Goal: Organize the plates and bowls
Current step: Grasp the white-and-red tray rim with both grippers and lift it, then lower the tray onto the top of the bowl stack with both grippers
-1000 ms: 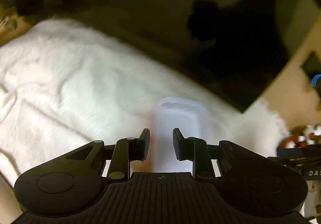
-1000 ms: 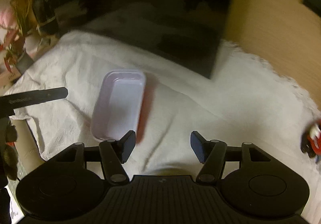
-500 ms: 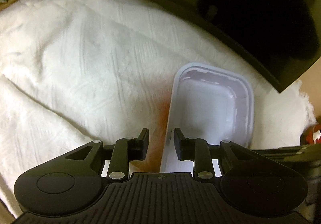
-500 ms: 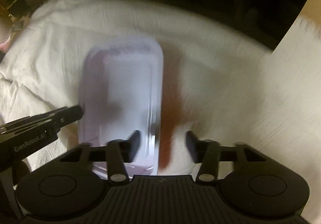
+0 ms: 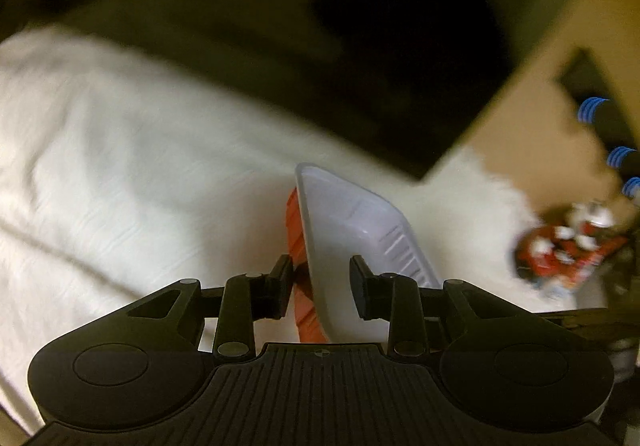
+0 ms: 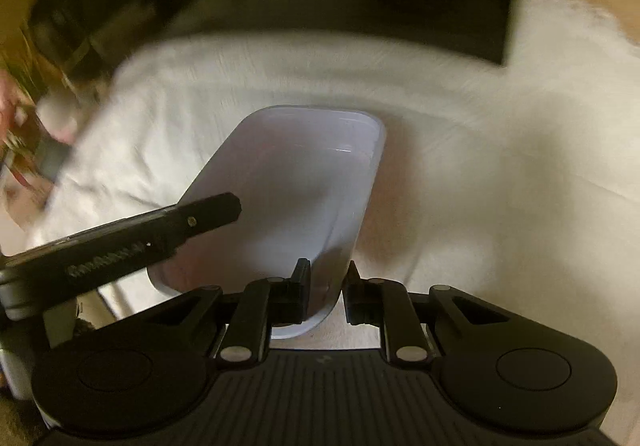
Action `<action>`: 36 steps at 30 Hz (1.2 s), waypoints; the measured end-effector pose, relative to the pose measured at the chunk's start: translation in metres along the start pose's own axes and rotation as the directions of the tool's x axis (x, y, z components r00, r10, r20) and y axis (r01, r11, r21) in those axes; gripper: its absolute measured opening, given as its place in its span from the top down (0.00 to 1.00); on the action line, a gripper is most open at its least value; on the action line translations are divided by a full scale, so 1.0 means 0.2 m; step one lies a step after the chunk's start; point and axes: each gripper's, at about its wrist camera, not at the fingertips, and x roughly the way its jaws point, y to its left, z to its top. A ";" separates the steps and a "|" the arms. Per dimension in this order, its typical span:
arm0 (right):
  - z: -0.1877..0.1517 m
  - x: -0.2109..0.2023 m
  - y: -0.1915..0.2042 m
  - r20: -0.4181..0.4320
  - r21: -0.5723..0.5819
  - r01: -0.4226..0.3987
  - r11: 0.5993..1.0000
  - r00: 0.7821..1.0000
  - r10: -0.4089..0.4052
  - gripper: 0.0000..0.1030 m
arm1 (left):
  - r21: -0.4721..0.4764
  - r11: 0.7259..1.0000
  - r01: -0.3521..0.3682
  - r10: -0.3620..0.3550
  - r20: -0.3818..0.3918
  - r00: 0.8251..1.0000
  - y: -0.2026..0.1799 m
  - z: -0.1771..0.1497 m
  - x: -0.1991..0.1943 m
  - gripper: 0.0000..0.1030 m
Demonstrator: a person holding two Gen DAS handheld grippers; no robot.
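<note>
A white rectangular dish [image 5: 352,230] with an orange-red outside [image 5: 296,230] is tilted up off the white cloth [image 5: 120,182]. My left gripper [image 5: 320,282] straddles its left wall, fingers on either side; whether they press on it is unclear. In the right wrist view the same dish [image 6: 296,182] is lifted, and my right gripper [image 6: 326,286] is closed on its right wall. The left gripper's finger [image 6: 160,230] reaches over the dish's left side there.
A black flat panel [image 5: 360,58] lies at the back of the cloth. A red and white object [image 5: 568,246] sits at the right edge. Tan wall and blue-ringed items [image 5: 600,114] are at far right. Cluttered items [image 6: 32,126] lie left.
Both grippers closed in on the dish's long walls. The dish, flat on the cloth before, is now tilted and raised. The right gripper narrowed from wide open.
</note>
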 end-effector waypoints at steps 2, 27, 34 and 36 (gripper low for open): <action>-0.06 -0.17 -0.06 0.059 0.024 -0.010 1.000 0.998 0.008 0.84 | 0.046 0.998 0.042 -0.042 0.007 0.999 -0.11 -0.03 -0.06 0.68; -0.92 -0.52 -0.44 0.236 0.086 -0.020 0.996 0.972 0.000 0.81 | 0.189 0.982 0.010 0.026 -0.187 0.982 -0.55 -0.52 -0.04 0.71; -0.93 -0.51 -0.48 0.238 0.065 -0.057 0.996 0.971 0.040 0.81 | 0.182 0.983 0.019 0.019 -0.209 0.978 -0.53 -0.49 -0.03 0.71; -0.92 -0.51 -0.48 0.237 0.061 -0.065 0.996 0.970 0.049 0.81 | 0.176 0.984 0.029 0.011 -0.220 0.975 -0.52 -0.49 -0.02 0.71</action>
